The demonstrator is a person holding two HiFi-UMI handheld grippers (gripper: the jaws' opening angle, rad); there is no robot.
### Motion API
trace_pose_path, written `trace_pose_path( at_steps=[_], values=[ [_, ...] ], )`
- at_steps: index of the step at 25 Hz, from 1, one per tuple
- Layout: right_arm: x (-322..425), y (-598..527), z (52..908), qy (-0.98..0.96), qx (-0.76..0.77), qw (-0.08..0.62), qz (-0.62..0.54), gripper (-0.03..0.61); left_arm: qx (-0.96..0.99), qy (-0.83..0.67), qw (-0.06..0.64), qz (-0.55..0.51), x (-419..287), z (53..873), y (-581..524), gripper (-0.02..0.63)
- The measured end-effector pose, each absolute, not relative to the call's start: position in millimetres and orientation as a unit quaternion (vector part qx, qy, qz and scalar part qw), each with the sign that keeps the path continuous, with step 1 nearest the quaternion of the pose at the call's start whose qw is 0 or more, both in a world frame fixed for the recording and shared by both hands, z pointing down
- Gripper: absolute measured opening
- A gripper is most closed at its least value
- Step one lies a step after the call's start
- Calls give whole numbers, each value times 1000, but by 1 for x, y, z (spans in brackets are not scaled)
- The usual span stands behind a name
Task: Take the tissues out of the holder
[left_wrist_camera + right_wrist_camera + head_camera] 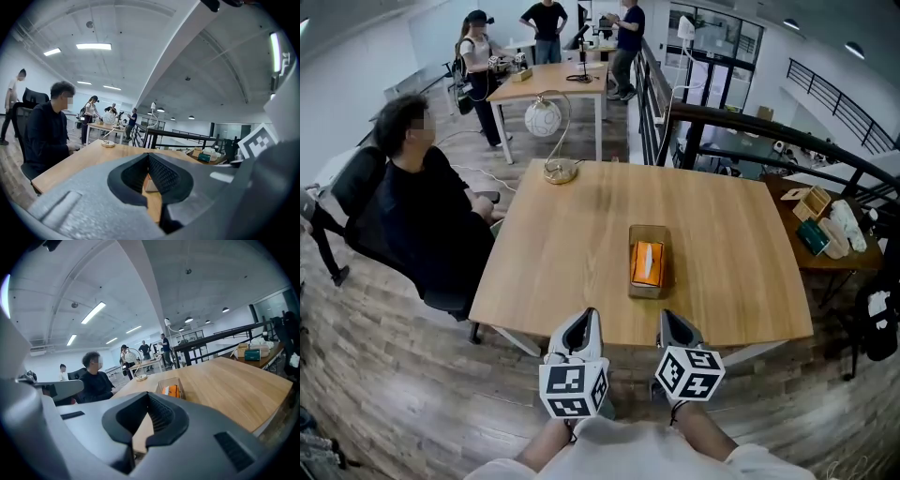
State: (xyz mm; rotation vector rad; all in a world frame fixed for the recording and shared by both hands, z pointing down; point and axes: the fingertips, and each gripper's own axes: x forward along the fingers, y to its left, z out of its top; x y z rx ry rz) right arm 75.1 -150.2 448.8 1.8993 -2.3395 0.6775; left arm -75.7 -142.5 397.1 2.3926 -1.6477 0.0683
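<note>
The tissue holder (648, 262) is a clear box with an orange tissue pack inside, standing on the wooden table (581, 244) right of centre near the front. Both grippers hover at the table's front edge, short of the holder. My left gripper (585, 319) points at the table left of the holder, jaws together and empty. My right gripper (671, 319) is just in front of the holder, also shut and empty. In the right gripper view the holder (171, 389) shows beyond the closed jaws of the right gripper (148, 397). The left gripper view shows the left gripper (149, 156) with its jaws closed.
A globe lamp (547, 118) with a round base (560, 171) stands at the table's far left corner. A person (422, 211) sits in a chair at the left side. A side shelf with boxes (817, 225) is at the right, behind a black railing (769, 127).
</note>
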Motion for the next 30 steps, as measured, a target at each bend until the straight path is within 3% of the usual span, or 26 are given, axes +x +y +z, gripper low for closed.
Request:
trace_pose_path(
  at_steps=[30],
  values=[
    [53,-282,449,-727,644,24,236,5,840,-525,137,24,-93,410,-301,9]
  ],
)
